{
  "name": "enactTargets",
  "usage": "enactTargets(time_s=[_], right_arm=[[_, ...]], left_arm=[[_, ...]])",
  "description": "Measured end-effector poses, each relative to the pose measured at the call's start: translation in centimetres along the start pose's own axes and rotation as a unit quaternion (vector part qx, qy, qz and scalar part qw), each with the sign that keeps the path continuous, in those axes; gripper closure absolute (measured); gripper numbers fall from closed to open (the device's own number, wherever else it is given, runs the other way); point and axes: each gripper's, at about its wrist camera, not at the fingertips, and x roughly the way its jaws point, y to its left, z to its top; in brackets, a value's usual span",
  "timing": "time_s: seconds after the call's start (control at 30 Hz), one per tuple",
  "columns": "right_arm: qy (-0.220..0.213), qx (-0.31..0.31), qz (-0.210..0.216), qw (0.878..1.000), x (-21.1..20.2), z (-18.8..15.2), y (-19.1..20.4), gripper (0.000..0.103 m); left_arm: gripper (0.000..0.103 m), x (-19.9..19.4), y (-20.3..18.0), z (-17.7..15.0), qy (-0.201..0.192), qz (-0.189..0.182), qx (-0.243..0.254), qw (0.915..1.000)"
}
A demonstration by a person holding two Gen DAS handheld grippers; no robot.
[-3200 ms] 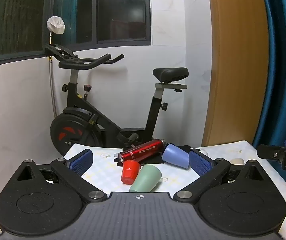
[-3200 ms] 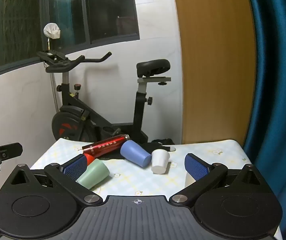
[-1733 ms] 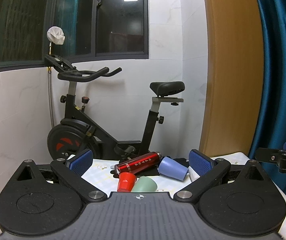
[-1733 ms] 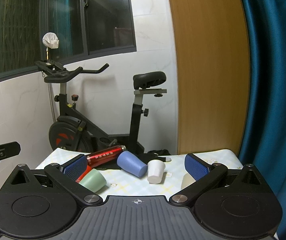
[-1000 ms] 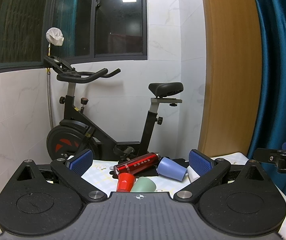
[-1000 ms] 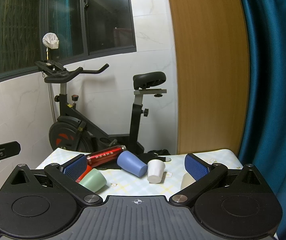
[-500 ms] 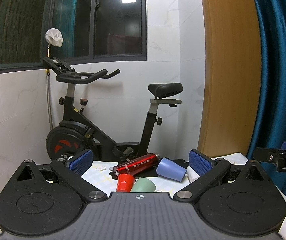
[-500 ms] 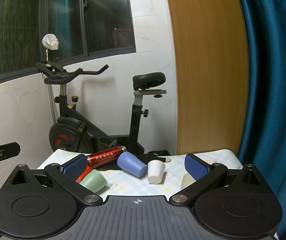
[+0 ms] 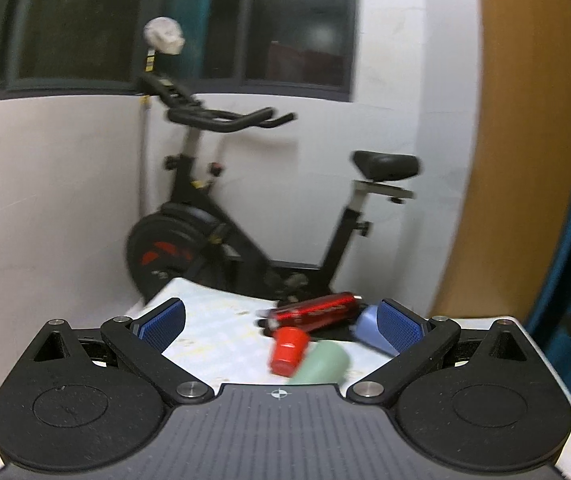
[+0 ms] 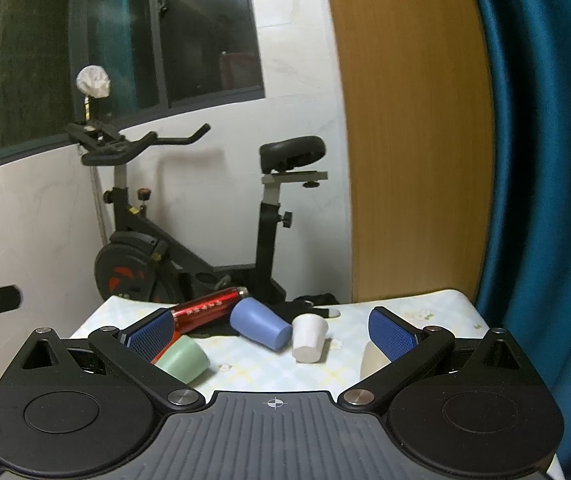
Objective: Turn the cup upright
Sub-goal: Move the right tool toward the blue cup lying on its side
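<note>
Several cups lie on a small table with a pale flowered cloth [image 10: 413, 312]. In the right wrist view a green cup [image 10: 183, 360] and a blue cup [image 10: 259, 328] lie on their sides, a white cup [image 10: 308, 338] stands upside down, and a cream cup [image 10: 371, 360] sits behind my right finger. In the left wrist view I see a red cup [image 9: 287, 350], the green cup [image 9: 319, 368] and the blue cup [image 9: 369, 332]. My left gripper [image 9: 281, 320] and right gripper [image 10: 271, 330] are both open and empty, short of the cups.
A red metal bottle [image 10: 209, 306] lies on dark cloth behind the cups. An exercise bike [image 10: 157, 248] stands behind the table against a white wall. A wooden panel [image 10: 413, 160] and a blue curtain [image 10: 545, 160] are at the right.
My left gripper has swung to the left and tilted down, so the cups sit further right and the view is blurred. My right gripper has barely moved.
</note>
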Motion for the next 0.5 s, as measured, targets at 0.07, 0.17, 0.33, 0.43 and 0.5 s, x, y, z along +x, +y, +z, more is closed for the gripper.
enactTargets(time_s=[0.07, 0.17, 0.33, 0.43, 0.5], right_arm=[[0.002, 0.006, -0.003, 1.000, 0.7, -0.2, -0.2, 0.000], [0.008, 0.002, -0.004, 1.000, 1.6, -0.2, -0.2, 0.000], [0.019, -0.005, 0.008, 1.000, 2.9, -0.6, 0.1, 0.000], [0.033, -0.006, 0.014, 0.999, 4.0, -1.1, 0.3, 0.000], [0.042, -0.007, 0.013, 0.999, 4.6, -1.7, 0.4, 0.000]], left_arm=[[0.000, 0.4, 1.3, -0.1, 0.000, 0.008, -0.016, 0.9998], [0.000, 1.0, 3.6, -0.1, 0.001, 0.013, -0.058, 0.9982], [0.000, 3.0, 5.7, -1.0, 0.027, 0.025, -0.081, 0.9961], [0.000, 4.5, 6.0, -2.5, 0.050, 0.024, -0.065, 0.9963], [0.001, 5.6, 6.0, -3.3, 0.074, 0.025, -0.058, 0.9952]])
